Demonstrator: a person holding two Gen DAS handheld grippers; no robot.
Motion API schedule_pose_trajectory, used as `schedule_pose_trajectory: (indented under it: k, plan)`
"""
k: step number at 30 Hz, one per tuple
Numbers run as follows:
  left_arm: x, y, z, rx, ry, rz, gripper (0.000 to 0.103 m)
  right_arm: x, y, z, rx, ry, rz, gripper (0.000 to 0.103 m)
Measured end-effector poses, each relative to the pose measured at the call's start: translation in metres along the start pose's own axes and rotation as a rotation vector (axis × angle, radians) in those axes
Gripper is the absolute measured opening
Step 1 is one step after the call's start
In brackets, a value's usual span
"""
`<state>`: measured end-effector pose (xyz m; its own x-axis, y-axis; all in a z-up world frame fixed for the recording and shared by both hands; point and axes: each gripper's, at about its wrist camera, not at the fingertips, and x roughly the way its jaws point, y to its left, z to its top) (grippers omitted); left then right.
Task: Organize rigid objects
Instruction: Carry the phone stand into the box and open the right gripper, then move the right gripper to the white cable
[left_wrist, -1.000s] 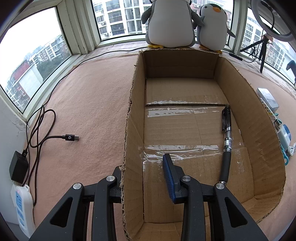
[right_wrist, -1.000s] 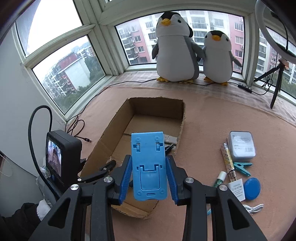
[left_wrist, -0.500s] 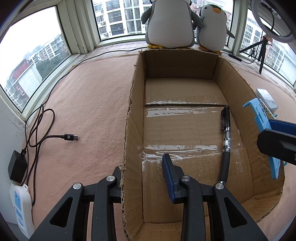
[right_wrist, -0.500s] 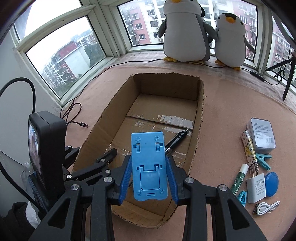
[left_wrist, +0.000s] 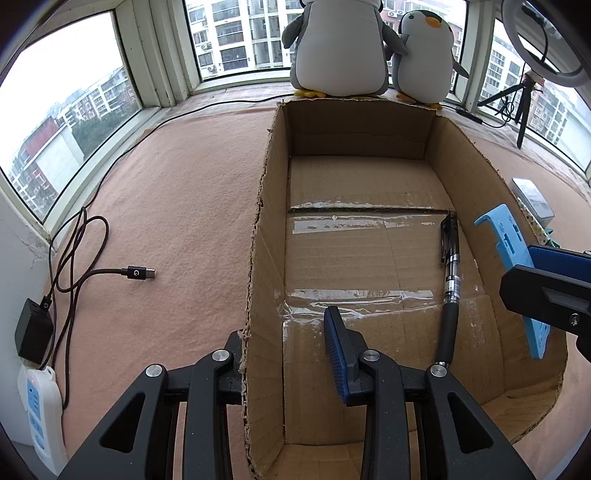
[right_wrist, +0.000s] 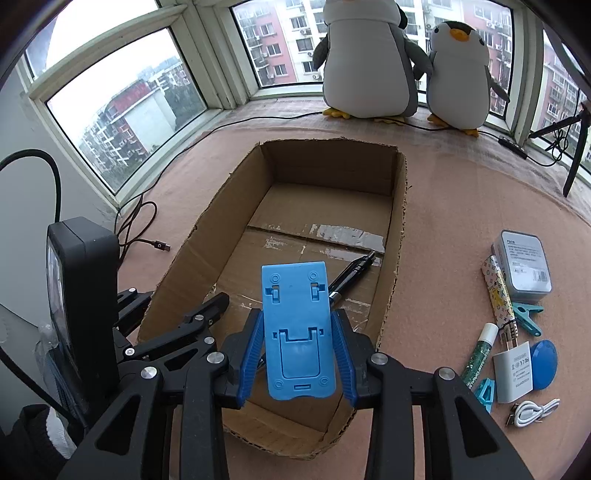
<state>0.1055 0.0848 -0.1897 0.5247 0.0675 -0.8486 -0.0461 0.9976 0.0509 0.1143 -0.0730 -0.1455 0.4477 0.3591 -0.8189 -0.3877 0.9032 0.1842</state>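
My right gripper (right_wrist: 297, 354) is shut on a flat blue phone stand (right_wrist: 297, 328) and holds it above the near end of an open cardboard box (right_wrist: 397, 236). The stand also shows in the left wrist view (left_wrist: 511, 254), over the box's right wall. A black pen (left_wrist: 450, 280) lies inside the box along its right side; it also shows in the right wrist view (right_wrist: 351, 275). My left gripper (left_wrist: 288, 354) straddles the box's left wall (left_wrist: 264, 258), one finger inside and one outside; whether it pinches the wall is unclear.
Right of the box lie a grey tin (right_wrist: 524, 264), a patterned tube (right_wrist: 498, 291), teal clips (right_wrist: 528, 312), a glue stick (right_wrist: 478, 350), a white charger (right_wrist: 513, 371), a blue disc (right_wrist: 545, 363) and a white cable (right_wrist: 535, 408). Two plush penguins (right_wrist: 369, 59) stand behind. A USB cable (left_wrist: 136, 273) and power strip (left_wrist: 38, 402) lie left.
My right gripper has carried the blue phone stand forward and lower, over the box; it has come into the left wrist view. The left gripper has stayed at the box wall.
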Motion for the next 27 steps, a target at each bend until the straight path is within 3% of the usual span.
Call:
schedule_pose_trajectory:
  k: [17,27]
  plan:
    - [0.000,0.000,0.001,0.004,-0.001,0.003,0.033,-0.017,-0.005,-0.001,0.017,-0.041,0.010,0.035]
    - [0.000,0.001,-0.001,0.006,-0.004,0.005,0.033,-0.046,-0.031,-0.010,0.074,-0.089,-0.013,0.035]
